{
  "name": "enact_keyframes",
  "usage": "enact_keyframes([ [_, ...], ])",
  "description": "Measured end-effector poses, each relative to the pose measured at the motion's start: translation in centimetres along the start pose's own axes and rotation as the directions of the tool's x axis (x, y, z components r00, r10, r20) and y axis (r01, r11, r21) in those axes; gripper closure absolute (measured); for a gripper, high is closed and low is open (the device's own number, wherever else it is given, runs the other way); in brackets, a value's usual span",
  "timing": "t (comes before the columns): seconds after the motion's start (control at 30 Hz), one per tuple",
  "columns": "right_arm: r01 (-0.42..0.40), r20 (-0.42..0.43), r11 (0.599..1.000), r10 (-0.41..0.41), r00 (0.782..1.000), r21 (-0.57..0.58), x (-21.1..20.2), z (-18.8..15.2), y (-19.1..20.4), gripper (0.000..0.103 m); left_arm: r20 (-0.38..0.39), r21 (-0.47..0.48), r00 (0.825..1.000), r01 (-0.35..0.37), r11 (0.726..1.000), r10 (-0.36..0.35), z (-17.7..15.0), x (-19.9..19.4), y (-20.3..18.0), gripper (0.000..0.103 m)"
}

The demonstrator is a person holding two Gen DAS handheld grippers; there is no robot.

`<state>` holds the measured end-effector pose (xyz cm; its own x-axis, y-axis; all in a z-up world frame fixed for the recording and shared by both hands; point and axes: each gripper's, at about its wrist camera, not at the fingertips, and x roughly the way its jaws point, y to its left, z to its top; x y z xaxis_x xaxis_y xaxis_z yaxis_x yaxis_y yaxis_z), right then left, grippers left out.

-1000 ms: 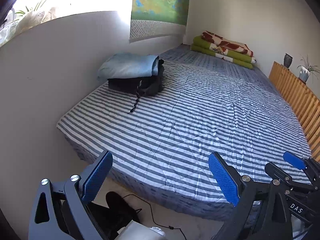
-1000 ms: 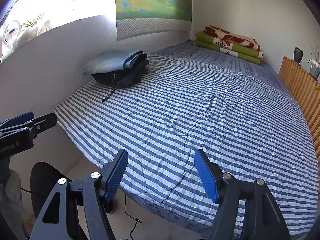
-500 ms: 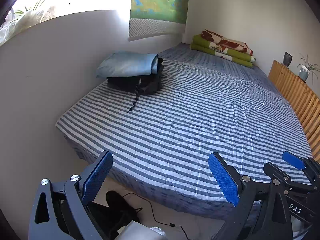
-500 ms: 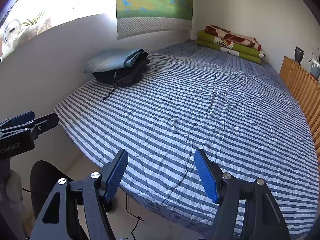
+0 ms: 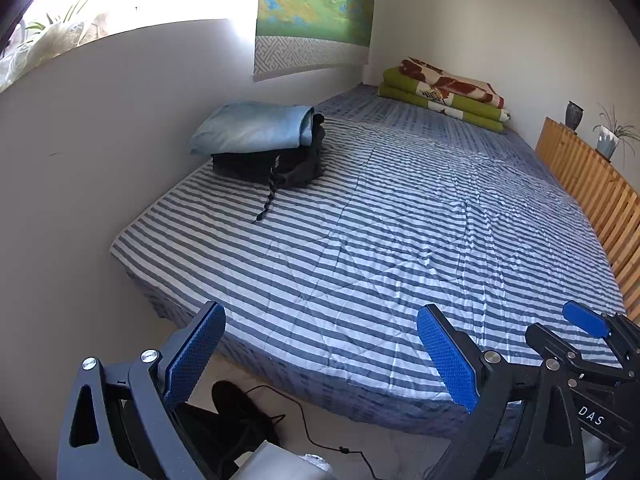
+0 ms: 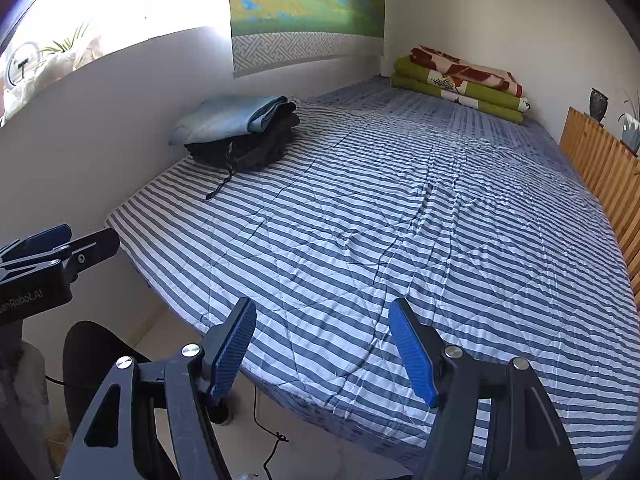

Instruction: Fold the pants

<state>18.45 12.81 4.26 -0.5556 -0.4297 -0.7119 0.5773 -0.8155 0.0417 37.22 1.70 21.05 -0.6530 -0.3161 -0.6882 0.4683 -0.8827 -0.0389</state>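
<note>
While both of my grippers hang off the near edge of the bed [image 5: 400,240], nothing is in hand: left gripper [image 5: 320,356] has its fingers spread wide and empty, right gripper [image 6: 322,352] has its fingers well apart, also empty. Pants are in the stack [image 5: 264,148] at the far left of the bed against the wall [image 5: 100,160] — light blue pair [image 5: 256,128] on top, black pair [image 5: 272,166] under it, drawstring [image 5: 266,200] trailing onto the striped cover. Looks like they're folded already; can't tell if any unfolded pair is left. If I'm pulling one: reach across, pinch only the top layer at the folded edge, both grippers on one side, lift clear so the black pair doesn't drag along. Then spread it flat mid-bed before folding. Avoid snagging the drawstring.
</note>
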Motion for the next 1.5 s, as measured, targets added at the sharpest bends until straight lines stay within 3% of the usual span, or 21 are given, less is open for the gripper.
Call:
enact_keyframes([
  [1.5, 0.002, -0.032, 1.0, -0.001, 0.999, 0.012, 1.4, -0.1, 0.9, 0.038, -0.03, 0.008, 0.999, 0.015, 1.0, -0.015, -0.2, 1.5, 0.6, 0.004],
])
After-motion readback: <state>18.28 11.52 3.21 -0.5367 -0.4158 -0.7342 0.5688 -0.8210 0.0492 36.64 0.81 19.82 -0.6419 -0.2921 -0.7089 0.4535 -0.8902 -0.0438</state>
